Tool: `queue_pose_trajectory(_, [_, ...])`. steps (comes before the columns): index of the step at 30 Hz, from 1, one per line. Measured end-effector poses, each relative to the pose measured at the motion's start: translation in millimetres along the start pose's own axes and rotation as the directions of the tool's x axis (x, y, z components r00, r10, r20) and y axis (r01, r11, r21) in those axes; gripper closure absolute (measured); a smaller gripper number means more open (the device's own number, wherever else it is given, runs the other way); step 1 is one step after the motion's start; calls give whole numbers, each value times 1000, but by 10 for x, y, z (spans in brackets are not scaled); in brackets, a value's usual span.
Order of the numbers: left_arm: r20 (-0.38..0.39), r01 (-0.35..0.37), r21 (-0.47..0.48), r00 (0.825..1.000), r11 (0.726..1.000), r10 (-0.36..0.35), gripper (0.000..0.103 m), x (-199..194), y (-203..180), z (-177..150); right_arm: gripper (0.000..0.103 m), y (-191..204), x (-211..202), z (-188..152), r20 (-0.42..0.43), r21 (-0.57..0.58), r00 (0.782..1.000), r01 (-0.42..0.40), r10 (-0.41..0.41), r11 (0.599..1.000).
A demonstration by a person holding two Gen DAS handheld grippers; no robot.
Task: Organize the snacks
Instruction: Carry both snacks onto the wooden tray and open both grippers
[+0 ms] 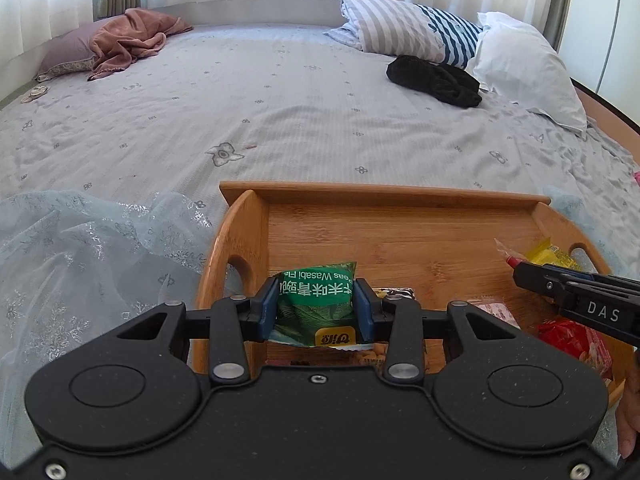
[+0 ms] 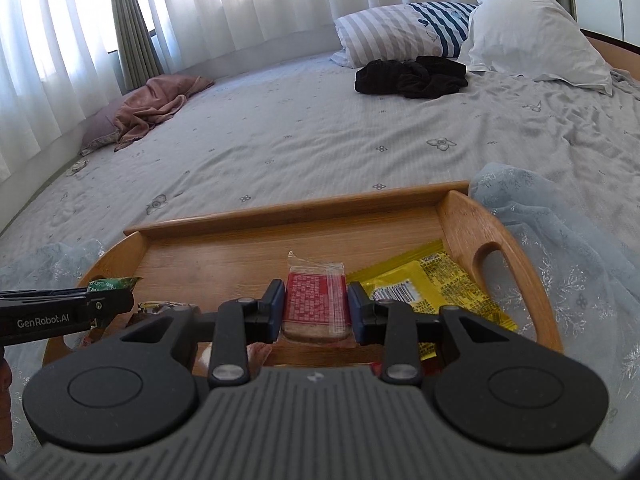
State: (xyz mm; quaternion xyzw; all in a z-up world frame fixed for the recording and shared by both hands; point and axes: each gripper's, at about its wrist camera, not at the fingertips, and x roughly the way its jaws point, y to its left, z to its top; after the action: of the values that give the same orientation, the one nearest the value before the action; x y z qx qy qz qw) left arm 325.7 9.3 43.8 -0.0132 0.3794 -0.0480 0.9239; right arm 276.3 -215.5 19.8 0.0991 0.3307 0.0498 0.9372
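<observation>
Bamboo tray (image 1: 400,200) sits on the grey bedsheet (image 1: 280,112) directly under and ahead of both tools. Left gripper (image 1: 316,306) has its blue pads pressed on a green wasabi-pea packet (image 1: 316,292) held above the tray's left end. Right gripper (image 2: 316,308) clamps a clear-wrapped red snack bar (image 2: 316,300), with a yellow packet (image 2: 420,288) lying in the tray just to its right.
</observation>
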Motion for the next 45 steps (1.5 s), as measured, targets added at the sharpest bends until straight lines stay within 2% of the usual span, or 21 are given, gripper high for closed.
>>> queue_pose_trajectory(7, [-4, -8, 2, 1000, 1000, 8, 65, 37, -1, -13, 65, -93, 68, -61, 9, 46, 998, 54, -55, 997])
queue_pose_trajectory(18, [-6, -18, -3, 1000, 1000, 18, 65, 76, 7, -40, 65, -89, 85, -79, 14, 48, 998, 61, -62, 997])
queue_pose_trajectory(21, [-4, -23, -2, 1000, 1000, 23, 64, 73, -1, -42, 61, -96, 80, -76, 16, 54, 998, 56, -57, 997])
queue_pose_trajectory(23, [-1, -28, 2, 1000, 1000, 28, 59, 58, -11, -43, 52, -96, 59, -75, 21, 58, 998, 54, -55, 997])
queue_pose_trajectory(27, [8, -29, 0, 1000, 1000, 29, 46, -11, -12, -56, 52, -98, -19, -69, 32, 63, 998, 43, -45, 997])
queue_pose_trajectory(29, [16, -29, 4, 999, 1000, 29, 35, -71, -21, -67, 44, -88, -74, -71, 40, 51, 998, 40, -42, 998])
queue_pose_trajectory(34, [54, -25, 30, 998, 999, 24, 16, -309, -58, -107, 36, -62, -281, -86, 70, 16, 997, 34, -35, 999])
queue_pose_trajectory(40, [72, 0, 37, 997, 999, -2, 5, -629, -69, -210, 23, 14, -621, -176, 113, -49, 993, 18, -12, 999])
queue_pose_trajectory(45, [91, 6, 54, 996, 999, -11, 2, -874, -100, -343, 14, 68, -879, -286, 150, -90, 989, 6, 8, 996])
